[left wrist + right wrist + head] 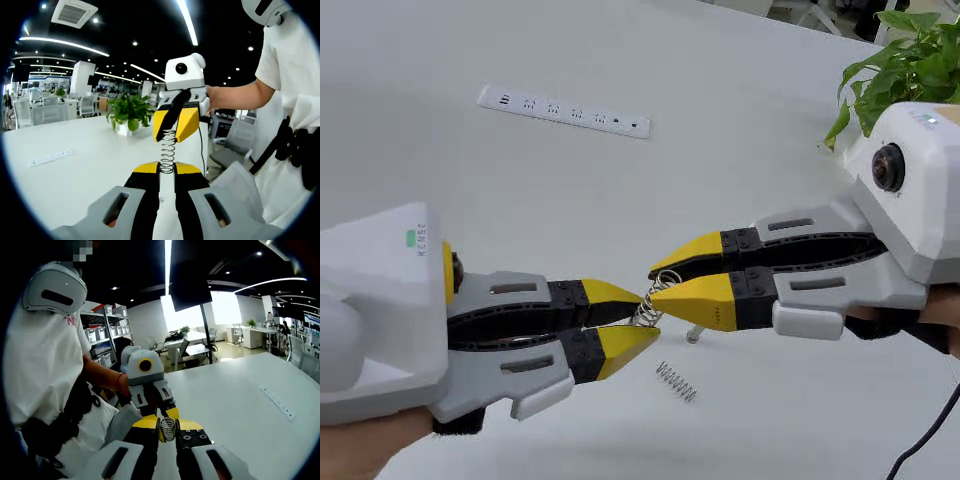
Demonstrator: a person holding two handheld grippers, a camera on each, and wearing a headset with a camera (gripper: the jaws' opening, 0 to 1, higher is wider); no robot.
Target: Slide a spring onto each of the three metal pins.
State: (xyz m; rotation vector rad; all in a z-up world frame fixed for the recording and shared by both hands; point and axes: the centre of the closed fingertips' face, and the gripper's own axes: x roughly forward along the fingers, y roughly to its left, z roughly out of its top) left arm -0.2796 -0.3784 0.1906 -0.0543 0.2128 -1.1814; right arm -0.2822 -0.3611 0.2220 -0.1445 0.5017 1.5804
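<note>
On the table point(470, 200) just below the right gripper point(655, 282) tips lie a small metal pin point(695, 335) and a loose spring point(675, 381). A power strip point(565, 110) sits well beyond, w/ a plant point(905, 55) behind its body. The grippers meet tip-to-tip, approx. level, above the table. The left gripper point(646, 315) is clamped on one end of the held spring point(650, 300), the right on the other end.

Spring point(169, 429) in right claw point(170, 425) (left claw point(168, 414) opposite)

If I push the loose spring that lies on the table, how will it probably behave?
The loose spring looks thin and open-coiled, so it is probably very light and squashy. It lies on its side on the smooth table, so a push may roll it.
</note>
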